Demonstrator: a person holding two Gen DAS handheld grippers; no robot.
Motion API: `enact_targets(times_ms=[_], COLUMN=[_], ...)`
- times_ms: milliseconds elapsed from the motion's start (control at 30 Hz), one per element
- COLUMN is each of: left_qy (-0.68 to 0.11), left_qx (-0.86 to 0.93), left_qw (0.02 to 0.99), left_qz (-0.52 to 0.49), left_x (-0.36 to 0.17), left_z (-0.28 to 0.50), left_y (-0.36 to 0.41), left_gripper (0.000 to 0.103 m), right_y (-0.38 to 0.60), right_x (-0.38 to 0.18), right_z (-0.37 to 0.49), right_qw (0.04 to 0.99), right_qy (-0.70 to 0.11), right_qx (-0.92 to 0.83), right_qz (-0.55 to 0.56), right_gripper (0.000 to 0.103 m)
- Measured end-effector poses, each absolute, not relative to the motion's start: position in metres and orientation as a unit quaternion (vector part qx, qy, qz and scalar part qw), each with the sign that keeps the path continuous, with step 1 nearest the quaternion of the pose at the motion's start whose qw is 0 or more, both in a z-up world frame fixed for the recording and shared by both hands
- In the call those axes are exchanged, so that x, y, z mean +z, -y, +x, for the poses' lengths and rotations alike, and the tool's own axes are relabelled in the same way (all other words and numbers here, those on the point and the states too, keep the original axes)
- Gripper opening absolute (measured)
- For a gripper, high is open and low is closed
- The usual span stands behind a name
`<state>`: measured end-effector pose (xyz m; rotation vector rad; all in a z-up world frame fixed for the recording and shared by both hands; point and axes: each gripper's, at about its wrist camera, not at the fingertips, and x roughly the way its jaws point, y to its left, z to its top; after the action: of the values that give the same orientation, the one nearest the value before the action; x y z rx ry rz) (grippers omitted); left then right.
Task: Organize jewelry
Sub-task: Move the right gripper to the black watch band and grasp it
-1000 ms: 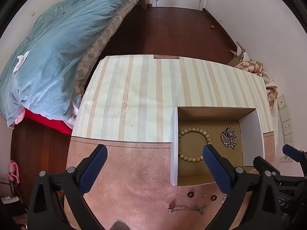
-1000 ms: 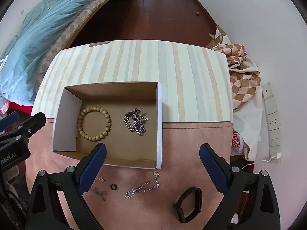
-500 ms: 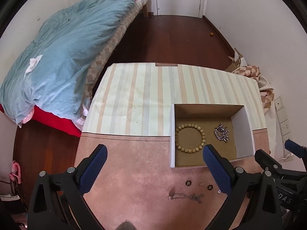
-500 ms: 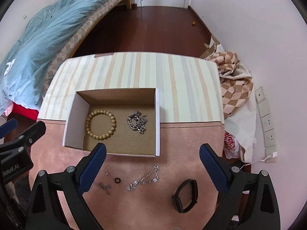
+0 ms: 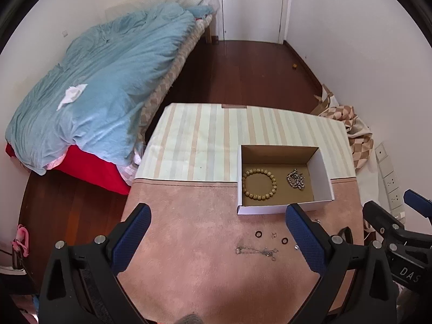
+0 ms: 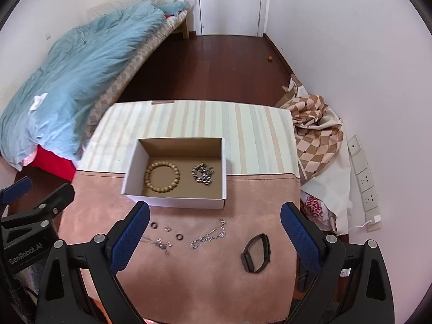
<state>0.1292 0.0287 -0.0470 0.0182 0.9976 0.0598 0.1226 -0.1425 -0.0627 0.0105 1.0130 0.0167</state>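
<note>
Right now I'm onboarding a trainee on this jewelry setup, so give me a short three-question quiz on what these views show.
1. True or false: the beaded bracelet lies inside the cardboard box.
2. Multiple choice: in the right wrist view, the black band lies (A) in the box, (B) on the pink cloth in front of the box, (C) on the striped cloth.
3. Fill in: the left gripper and the right gripper are both ____ and hold nothing.

Key: 1 true; 2 B; 3 open.
</note>
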Motion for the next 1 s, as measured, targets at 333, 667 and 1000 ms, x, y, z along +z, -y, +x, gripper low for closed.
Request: enact_targets(times_ms=[333,667,1000], left_qy=[-0.476,-0.546,-0.598], left_qx=[0.056,0.079,0.098], left_qw=[0.878,0.833,0.795], left_qz=[0.014,0.026,0.036], left_x=[-0.050,-0.138,-0.197], left_z=[0.112,0.111,0.113], left_y=[-0.037,-0.026,-0.034], left_gripper=[0.102,0.102,0.102], right_y=[0.161,0.231,0.229], right_x=[-0.062,-0.174,-0.258], right_z=[0.098,0.098,0.129], right_qw=[0.876,0.814,0.772], right_qy=[-0.478,-0.565,-0.627], right_qx=[0.010,-0.059,-0.064], right_qz=[0.067,0.120,0.084], right_gripper=[0.099,0.099,0.099])
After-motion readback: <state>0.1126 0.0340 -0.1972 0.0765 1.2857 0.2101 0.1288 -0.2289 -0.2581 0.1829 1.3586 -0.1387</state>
